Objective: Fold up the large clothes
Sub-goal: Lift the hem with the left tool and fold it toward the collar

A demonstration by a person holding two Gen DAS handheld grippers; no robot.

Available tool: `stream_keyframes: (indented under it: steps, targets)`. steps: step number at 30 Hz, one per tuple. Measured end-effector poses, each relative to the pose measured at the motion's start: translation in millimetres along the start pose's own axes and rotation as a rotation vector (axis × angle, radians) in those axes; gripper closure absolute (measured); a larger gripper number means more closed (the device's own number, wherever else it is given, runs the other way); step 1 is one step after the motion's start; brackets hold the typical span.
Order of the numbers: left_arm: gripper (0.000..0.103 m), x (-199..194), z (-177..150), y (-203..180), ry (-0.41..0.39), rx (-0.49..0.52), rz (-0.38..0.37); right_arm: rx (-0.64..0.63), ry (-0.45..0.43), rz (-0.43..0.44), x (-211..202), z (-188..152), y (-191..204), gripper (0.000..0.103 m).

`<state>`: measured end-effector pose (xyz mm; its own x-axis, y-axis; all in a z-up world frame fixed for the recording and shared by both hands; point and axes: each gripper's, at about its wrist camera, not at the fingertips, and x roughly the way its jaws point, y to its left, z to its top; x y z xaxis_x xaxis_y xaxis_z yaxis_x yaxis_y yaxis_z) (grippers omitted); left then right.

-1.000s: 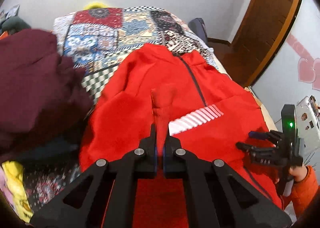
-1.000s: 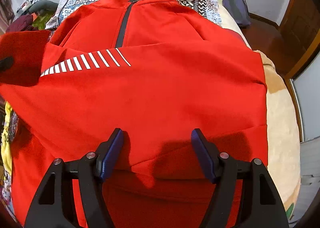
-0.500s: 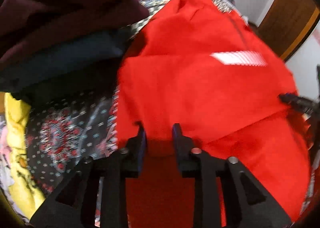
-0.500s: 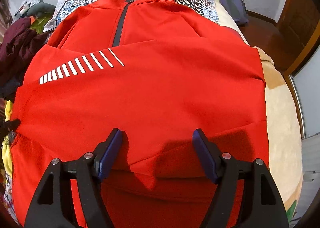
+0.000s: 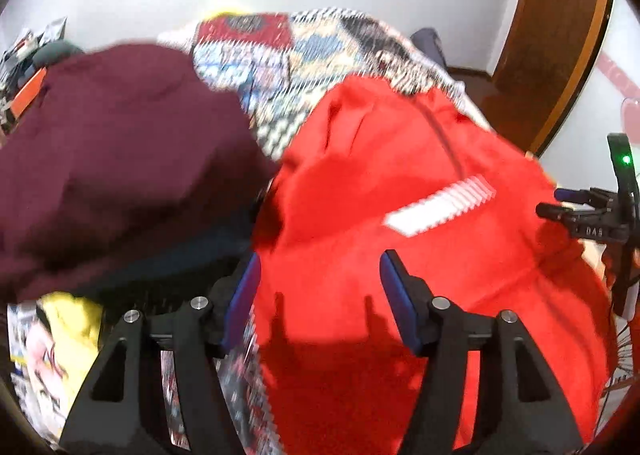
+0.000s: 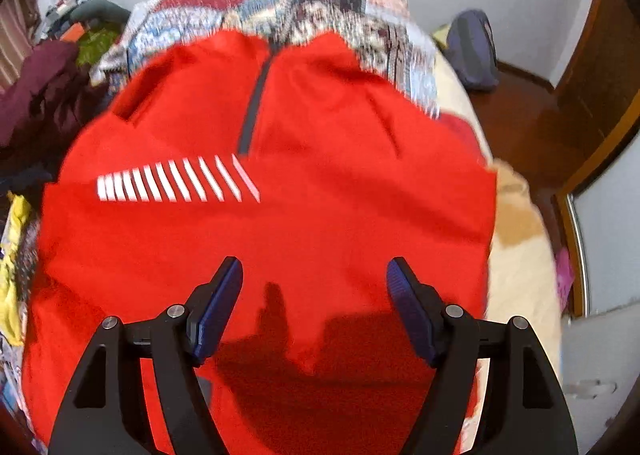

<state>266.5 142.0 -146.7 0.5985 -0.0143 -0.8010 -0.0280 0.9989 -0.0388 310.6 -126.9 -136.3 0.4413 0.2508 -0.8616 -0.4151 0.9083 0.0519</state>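
A red zip jacket (image 6: 312, 223) with white chest stripes (image 6: 176, 181) lies spread on the bed, both sleeves folded in across its front. My right gripper (image 6: 314, 275) hovers open above the jacket's lower part, nothing between its fingers. In the left wrist view the jacket (image 5: 400, 255) fills the right half. My left gripper (image 5: 320, 275) is above its left edge, jaws opening, nothing between them. The right gripper (image 5: 560, 203) shows at the far right edge of that view.
A dark maroon garment (image 5: 120, 175) is heaped left of the jacket, over darker clothes and a yellow piece (image 5: 76, 319). A patchwork quilt (image 5: 312, 51) covers the bed's far end. A beige blanket (image 6: 516, 255) lies on the right; a wooden door (image 5: 560, 35) stands beyond.
My left gripper, shut on the red sleeve a second ago, laid it across the jacket, let go and opened, swinging toward the jacket's left edge. The right gripper stayed open and lifted slightly.
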Motion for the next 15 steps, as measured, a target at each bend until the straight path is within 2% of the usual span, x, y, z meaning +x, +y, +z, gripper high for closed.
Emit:
stream_keyframes:
  steps: [6,12,15]
  targets:
    - [0.038,33.1,67.2,-12.9,-0.041,-0.013,-0.051,0.020,-0.085,0.019,-10.7,41.2,-11.3,0.032]
    - [0.038,82.5,118.0,-16.8,-0.002,-0.029,-0.105,0.068,-0.104,0.045,12.1,86.3,-27.2,0.032]
    - [0.038,112.3,136.9,-18.1,0.033,-0.042,-0.106,0.086,-0.092,0.054,32.4,105.6,-30.2,0.032]
